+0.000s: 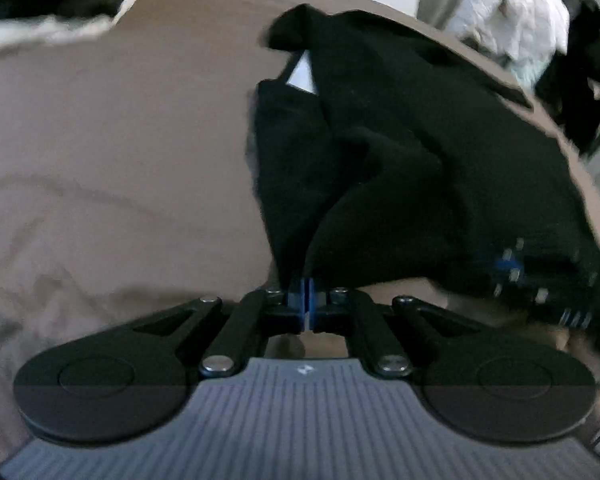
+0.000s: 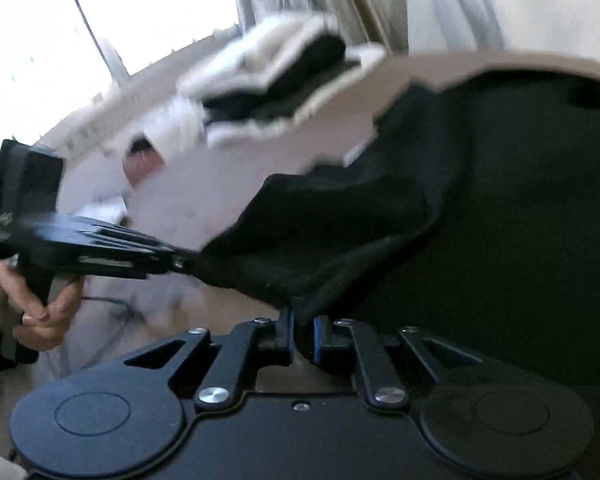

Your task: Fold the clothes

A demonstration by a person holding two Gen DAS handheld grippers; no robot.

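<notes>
Nearest the left wrist camera, the left tongs are clenched nearly pad to pad on a thin edge of the black garment, which rises from the pinch and spreads over the tan bed sheet. In the right wrist view, the right tongs grasp a thicker bunched fold of the same cloth, jaws slightly apart around it. The stretch between the two grips sags. To do this fold well, I judge both grips should draw apart until that edge runs straight, then carry it across together and lay it flat. Farther off, a stack of folded white and black clothes sits on the bed near the window.
</notes>
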